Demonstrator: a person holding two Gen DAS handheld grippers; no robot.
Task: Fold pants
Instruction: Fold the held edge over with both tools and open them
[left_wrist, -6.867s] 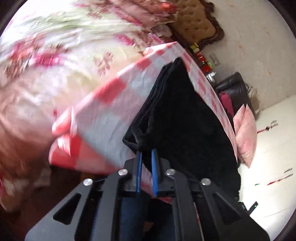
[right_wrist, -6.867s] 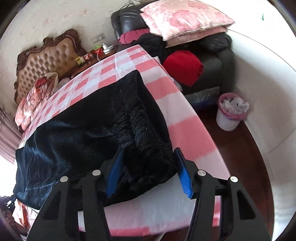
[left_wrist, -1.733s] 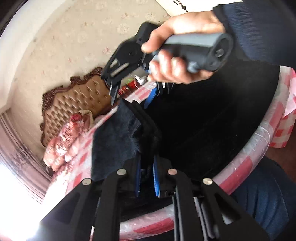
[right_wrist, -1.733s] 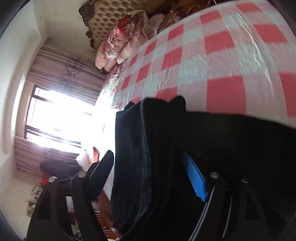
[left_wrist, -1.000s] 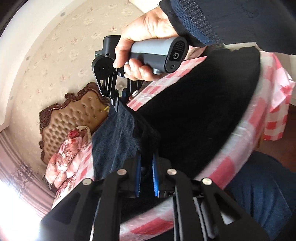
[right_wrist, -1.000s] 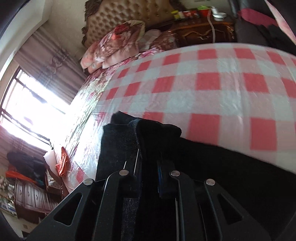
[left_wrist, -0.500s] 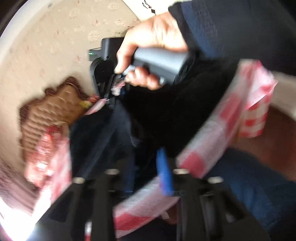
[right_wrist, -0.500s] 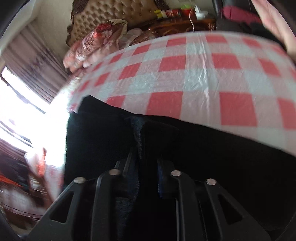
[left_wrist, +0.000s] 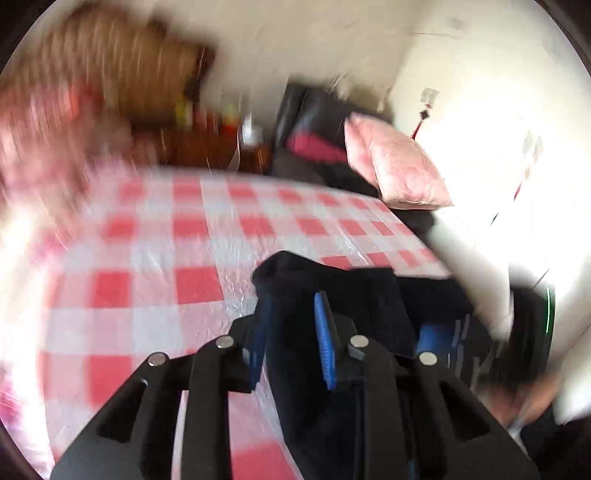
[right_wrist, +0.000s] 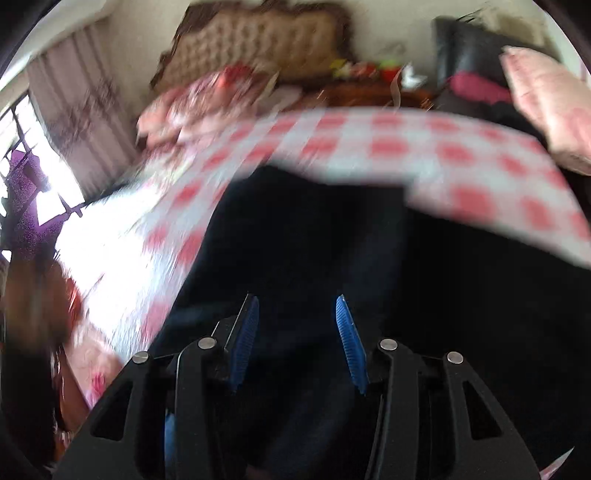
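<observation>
Both views are motion-blurred, so fine detail is soft.

Pants: one pair, black (right_wrist: 314, 236), lying on the worktop (left_wrist: 155, 236), which has a red-and-white checked cover under clear plastic. In the right wrist view they fill the whole lower half of the frame, in front of and under the gripper. In the left wrist view only a bunched corner (left_wrist: 332, 288) shows, at the near right part of the worktop.

Left gripper (left_wrist: 293, 332): jaws closing, a narrow gap between the two blue pads (left_wrist: 325, 343). A fold of the black fabric sits between them and drapes over the right pad. Can't confirm both pads are pressing on it, blur is too heavy.

Right gripper (right_wrist: 297, 339): jaws opening, two blue pads (right_wrist: 347, 343) clearly apart. Black fabric lies below and between them, but neither pad looks to be touching it. Nothing held.

The right gripper also shows at the right edge of the left wrist view (left_wrist: 480, 332), just beside the left one: dark body, blue pad, heavily smeared.

Background count: one tufted brown headboard (right_wrist: 258, 40), one pink pillow (left_wrist: 399, 170) on one black armchair (left_wrist: 310, 122), one dark wood nightstand (right_wrist: 373, 92) with a few small items too blurred to count, one curtained window (right_wrist: 44, 177) at left.
</observation>
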